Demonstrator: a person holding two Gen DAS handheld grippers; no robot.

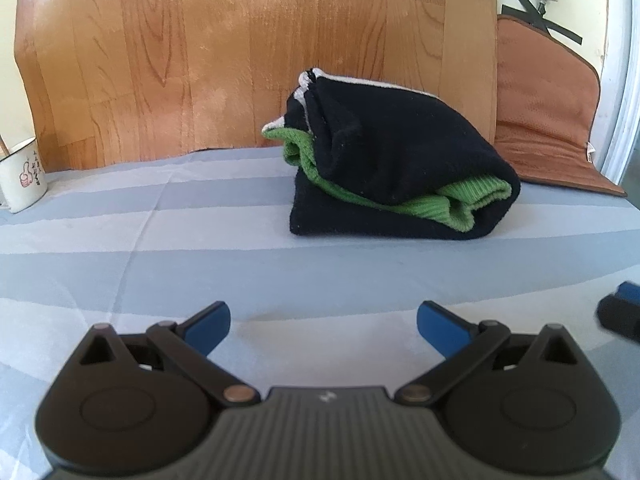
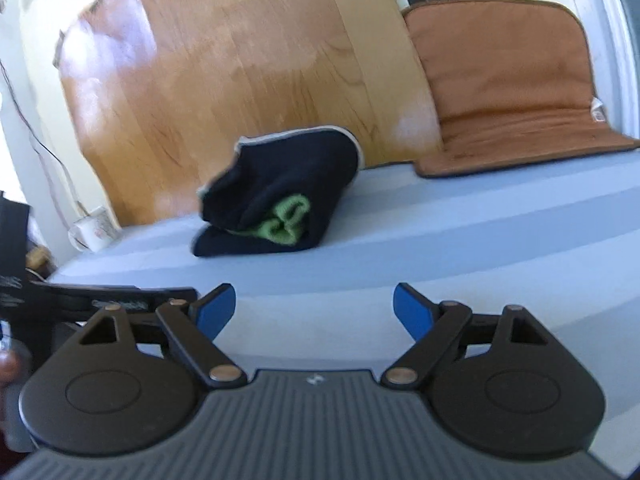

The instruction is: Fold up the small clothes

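Observation:
A small black garment with green ribbed cuffs and a pale trim (image 1: pixel 400 160) lies folded in a compact bundle on the blue-grey striped cloth, close to the wooden board at the back. It also shows in the right wrist view (image 2: pixel 276 196). My left gripper (image 1: pixel 324 322) is open and empty, low over the cloth, well in front of the bundle. My right gripper (image 2: pixel 314 308) is open and empty, also short of the bundle. Part of the right gripper (image 1: pixel 622 312) shows at the right edge of the left wrist view.
A wooden board (image 1: pixel 240 60) leans against the wall behind the cloth. A brown cushion (image 1: pixel 548 120) stands at the back right, also seen in the right wrist view (image 2: pixel 512 92). A white enamel mug (image 1: pixel 22 176) sits at the far left. The striped cloth (image 1: pixel 200 240) covers the surface.

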